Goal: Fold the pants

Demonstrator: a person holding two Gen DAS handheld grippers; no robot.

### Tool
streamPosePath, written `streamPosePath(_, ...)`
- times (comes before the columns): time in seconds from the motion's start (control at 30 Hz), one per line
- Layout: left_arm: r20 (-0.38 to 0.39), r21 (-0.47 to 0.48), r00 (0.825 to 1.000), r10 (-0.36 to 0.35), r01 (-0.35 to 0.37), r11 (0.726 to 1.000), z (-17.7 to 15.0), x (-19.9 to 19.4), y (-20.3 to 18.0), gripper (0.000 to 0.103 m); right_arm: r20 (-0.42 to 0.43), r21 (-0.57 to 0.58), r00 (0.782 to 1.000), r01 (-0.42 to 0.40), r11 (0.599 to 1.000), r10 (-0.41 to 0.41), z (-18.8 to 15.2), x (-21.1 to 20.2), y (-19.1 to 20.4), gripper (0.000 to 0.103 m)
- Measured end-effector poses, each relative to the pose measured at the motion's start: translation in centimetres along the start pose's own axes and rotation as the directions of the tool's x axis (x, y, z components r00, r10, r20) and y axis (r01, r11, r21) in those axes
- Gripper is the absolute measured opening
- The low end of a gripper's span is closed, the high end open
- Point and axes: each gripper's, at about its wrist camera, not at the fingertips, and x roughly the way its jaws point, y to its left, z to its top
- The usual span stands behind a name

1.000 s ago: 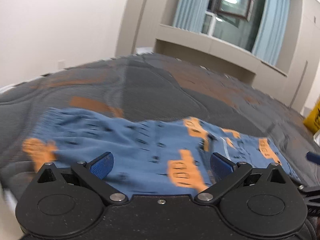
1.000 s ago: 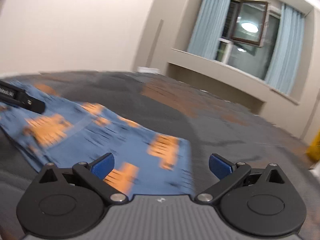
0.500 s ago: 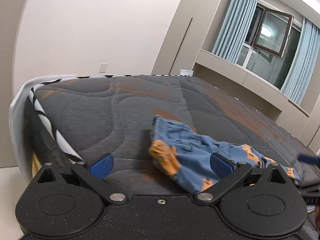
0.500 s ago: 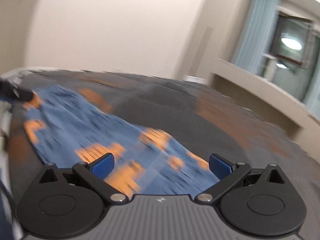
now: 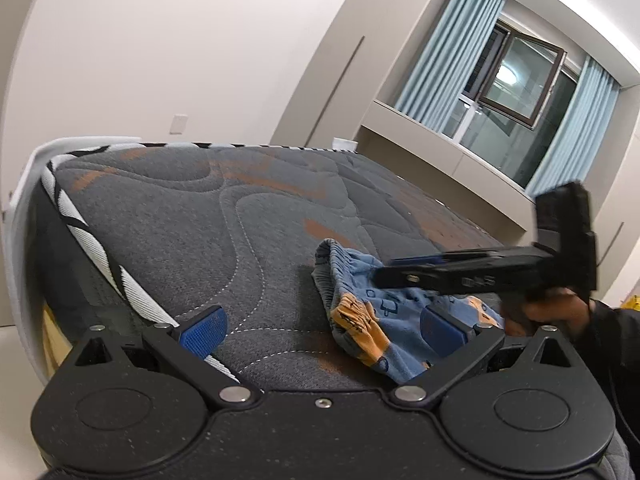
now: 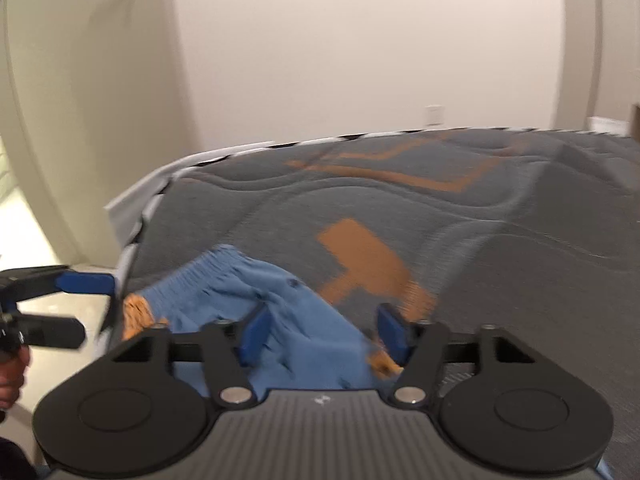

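The blue pants with orange print [image 5: 376, 320] lie bunched on the grey quilted mattress [image 5: 224, 216] near its corner, elastic waistband up at the far left. My left gripper [image 5: 324, 328] is open and empty, its right pad over the cloth. My right gripper [image 5: 472, 276] reaches in from the right above the pants in the left wrist view. In the right wrist view the pants [image 6: 264, 292] lie between my right gripper's [image 6: 326, 336] pads; the jaws are partly closed with a wide gap. The left gripper [image 6: 76, 284] shows at the left edge, open.
The mattress corner and its black-and-white striped edge [image 5: 88, 240] are close on the left, with floor [image 6: 36, 248] below. A wall, window ledge and blue curtains [image 5: 448, 52] stand beyond the bed. Bare mattress stretches far and right [image 6: 520, 240].
The pants went from spread flat to a bunched heap. Both grippers swung left toward the mattress corner. My right gripper's jaws have narrowed around the cloth.
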Motion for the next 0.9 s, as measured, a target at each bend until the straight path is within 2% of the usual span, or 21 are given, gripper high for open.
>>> streamPosePath(0.07, -0.003, -0.008, 1.0, -0.018, 0.018, 1.0, 0.1, 0.3, 0.2, 0.102, -0.023, 0.006, 0.999, -0.028, 1.0, 0.029, 0.3, 1.0, 0.0, 0.02)
streamPosePath(0.1, -0.004, -0.012, 1.0, -0.028, 0.028, 1.0, 0.1, 0.5, 0.3, 0.102, -0.018, 0.002, 0.999, -0.037, 0.999, 0.037, 0.4, 1.2, 0.1, 0.013)
streamPosePath(0.13, -0.007, -0.016, 0.999, -0.04, 0.04, 0.999, 0.1, 0.7, 0.3, 0.102, -0.01, -0.005, 1.0, -0.028, 1.0, 0.028, 0.4, 1.2, 0.2, 0.012)
streamPosePath(0.23, -0.03, -0.042, 0.996, -0.081, 0.079, 0.996, 0.2, 1.7, 0.4, 0.101, 0.012, -0.013, 1.0, 0.022, 1.0, -0.022, 0.6, 1.3, 0.3, 0.012)
streamPosePath(0.3, -0.059, -0.064, 0.991, -0.117, 0.113, 0.992, 0.3, 2.6, 0.5, 0.092, 0.019, -0.012, 0.999, 0.027, 1.0, -0.027, 0.5, 1.6, 0.1, 0.012)
streamPosePath(0.37, -0.086, -0.087, 0.986, -0.144, 0.137, 0.987, 0.4, 3.4, 0.5, 0.088, 0.018, 0.013, 1.0, 0.017, 1.0, -0.018, 0.5, 1.8, -0.4, 0.012)
streamPosePath(0.43, -0.084, -0.101, 0.986, -0.144, 0.136, 0.986, 0.3, 3.5, 0.3, 0.086, 0.01, 0.026, 1.0, 0.01, 1.0, -0.01, 0.5, 2.0, -0.8, 0.013)
streamPosePath(0.53, -0.095, -0.118, 0.989, -0.113, 0.102, 0.988, 0.4, 3.9, 0.1, 0.079, 0.009, 0.035, 1.0, 0.003, 0.999, -0.003, 0.5, 2.0, -1.1, 0.013)
streamPosePath(0.6, -0.105, -0.14, 0.987, -0.12, 0.105, 0.985, 0.4, 3.8, 0.0, 0.073, 0.008, 0.031, 1.0, 0.006, 1.0, -0.006, 0.6, 2.1, -1.2, 0.013)
streamPosePath(0.7, -0.133, -0.186, 0.972, -0.196, 0.17, 0.968, 0.2, 4.3, -0.5, 0.072, 0.009, 0.031, 1.0, 0.008, 0.999, -0.008, 0.5, 2.1, -1.1, 0.015)
streamPosePath(0.8, -0.155, -0.168, 0.973, -0.173, 0.146, 0.975, 0.0, 5.2, -1.2, 0.074, 0.01, 0.027, 1.0, 0.013, 1.0, -0.013, 0.5, 2.1, -1.0, 0.016)
streamPosePath(0.9, -0.168, -0.197, 0.972, -0.166, 0.132, 0.972, 0.2, 5.9, -1.5, 0.075, 0.01, 0.028, 1.0, 0.015, 0.999, -0.015, 0.5, 2.1, -1.0, 0.017)
